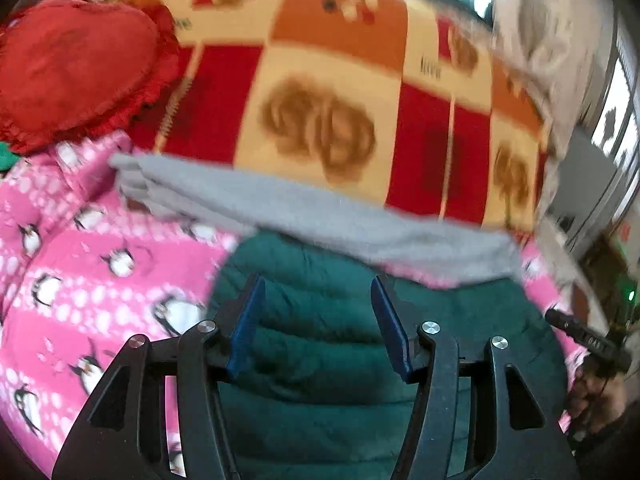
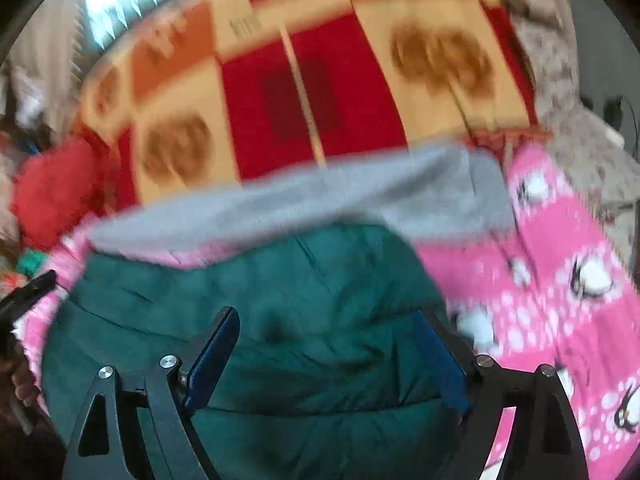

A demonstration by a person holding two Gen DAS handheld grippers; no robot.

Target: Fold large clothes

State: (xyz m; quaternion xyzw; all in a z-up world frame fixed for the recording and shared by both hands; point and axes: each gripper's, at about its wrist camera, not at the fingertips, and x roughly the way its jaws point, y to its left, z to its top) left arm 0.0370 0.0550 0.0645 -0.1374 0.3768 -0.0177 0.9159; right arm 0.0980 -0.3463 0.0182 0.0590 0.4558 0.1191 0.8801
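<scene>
A dark green quilted jacket (image 1: 320,360) lies puffed up on a pink penguin blanket, right under both grippers. My left gripper (image 1: 318,284) is open above it, and its blue pads (image 1: 248,320) pinch nothing. In the right wrist view the same jacket (image 2: 300,320) fills the lower middle. My right gripper (image 2: 328,316) stands wide open over it with nothing held. A folded grey garment (image 1: 312,216) lies along the jacket's far edge, also shown in the right wrist view (image 2: 320,196). Both pictures are blurred.
The pink penguin blanket (image 1: 88,280) spreads to the left and, in the right wrist view, to the right (image 2: 560,280). Beyond lies a red, orange and cream patterned blanket (image 1: 320,80). A red heart-shaped cushion (image 1: 76,68) sits far left. A hand (image 1: 596,400) shows at the right edge.
</scene>
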